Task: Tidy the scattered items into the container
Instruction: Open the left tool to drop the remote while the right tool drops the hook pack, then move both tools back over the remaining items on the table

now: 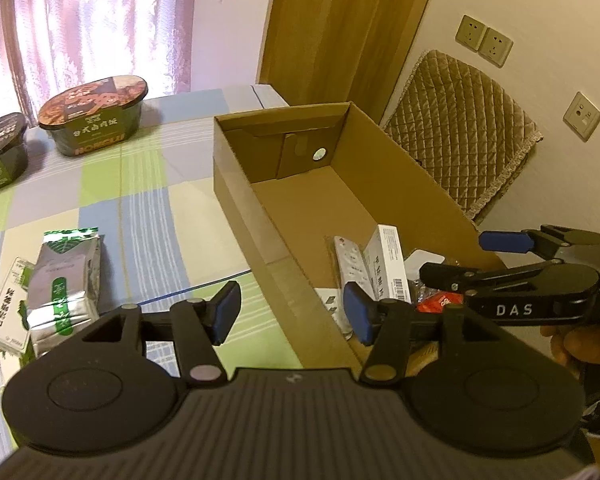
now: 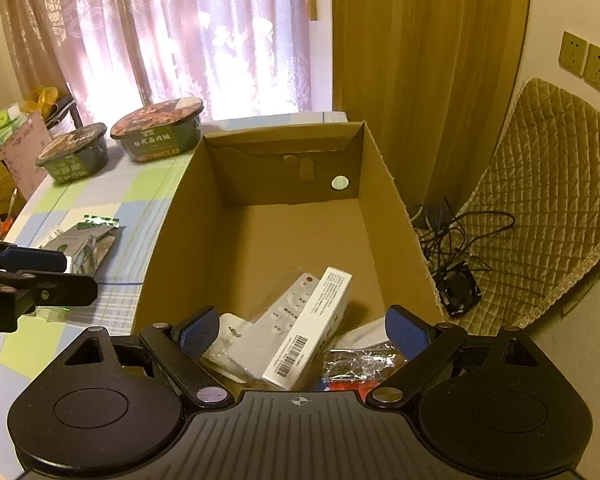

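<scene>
Tidy roughly half done: both claws spread wide and empty, several items already in the cardboard box [image 2: 380,184].
Box sits on table [image 1: 148,216]; outside it: 2 noodle bowls [image 1: 94,114], 1 foil pouch [image 1: 62,284], 1 small carton [image 1: 10,304]. Inside: 1 white box [image 2: 312,326], 1 remote [image 2: 278,328], some wrappers, count unclear. Left gripper [image 1: 292,312] straddles the box wall, right gripper [image 2: 304,330] hangs over contents.

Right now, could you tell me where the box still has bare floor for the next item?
The far half of the box floor is bare, between the round-holed end wall and the remote. The near end is crowded: remote, white carton and foil packet overlap there, under the open right gripper.
</scene>
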Demonstrator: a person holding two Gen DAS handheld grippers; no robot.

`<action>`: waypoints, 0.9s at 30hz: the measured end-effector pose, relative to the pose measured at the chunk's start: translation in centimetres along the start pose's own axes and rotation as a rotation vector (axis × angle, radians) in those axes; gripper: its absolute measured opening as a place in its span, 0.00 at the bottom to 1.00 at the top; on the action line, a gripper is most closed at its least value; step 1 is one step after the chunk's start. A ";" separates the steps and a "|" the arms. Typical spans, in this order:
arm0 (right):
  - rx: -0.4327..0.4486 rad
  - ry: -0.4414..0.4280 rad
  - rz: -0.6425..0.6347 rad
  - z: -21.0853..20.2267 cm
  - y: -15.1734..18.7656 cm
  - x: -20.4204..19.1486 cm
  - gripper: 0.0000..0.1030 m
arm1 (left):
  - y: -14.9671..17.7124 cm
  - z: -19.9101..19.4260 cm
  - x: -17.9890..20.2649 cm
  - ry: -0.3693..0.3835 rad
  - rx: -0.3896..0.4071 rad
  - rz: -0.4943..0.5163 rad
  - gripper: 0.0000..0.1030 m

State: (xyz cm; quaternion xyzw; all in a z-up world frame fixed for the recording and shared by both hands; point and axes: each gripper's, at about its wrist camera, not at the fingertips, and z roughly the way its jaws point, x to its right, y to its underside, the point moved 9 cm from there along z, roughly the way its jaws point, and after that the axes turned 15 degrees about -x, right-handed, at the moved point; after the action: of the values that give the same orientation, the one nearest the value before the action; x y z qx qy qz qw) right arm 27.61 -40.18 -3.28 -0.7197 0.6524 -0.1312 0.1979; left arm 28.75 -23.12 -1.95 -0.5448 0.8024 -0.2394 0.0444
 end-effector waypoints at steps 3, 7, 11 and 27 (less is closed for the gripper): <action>0.003 -0.002 0.001 -0.4 0.1 -0.3 0.92 | 0.7 -0.7 -0.6 -0.007 0.005 -0.011 0.54; 0.010 -0.006 0.011 -1.4 0.3 -0.8 0.92 | 1.9 -1.8 -1.5 -0.020 0.008 -0.026 0.60; 0.012 -0.015 0.017 -2.6 0.6 -1.6 0.92 | 3.2 -3.0 -2.4 -0.043 0.014 -0.041 0.76; 0.035 -0.058 -0.009 -6.5 2.0 -8.9 0.92 | 10.1 -8.1 -7.1 -0.121 0.012 -0.093 0.98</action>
State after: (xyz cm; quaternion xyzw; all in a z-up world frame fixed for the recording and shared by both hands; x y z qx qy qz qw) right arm 21.94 -32.21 2.22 -0.7225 0.6407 -0.1227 0.2288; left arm 20.27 -11.13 -0.56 -0.5947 0.7707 -0.2124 0.0849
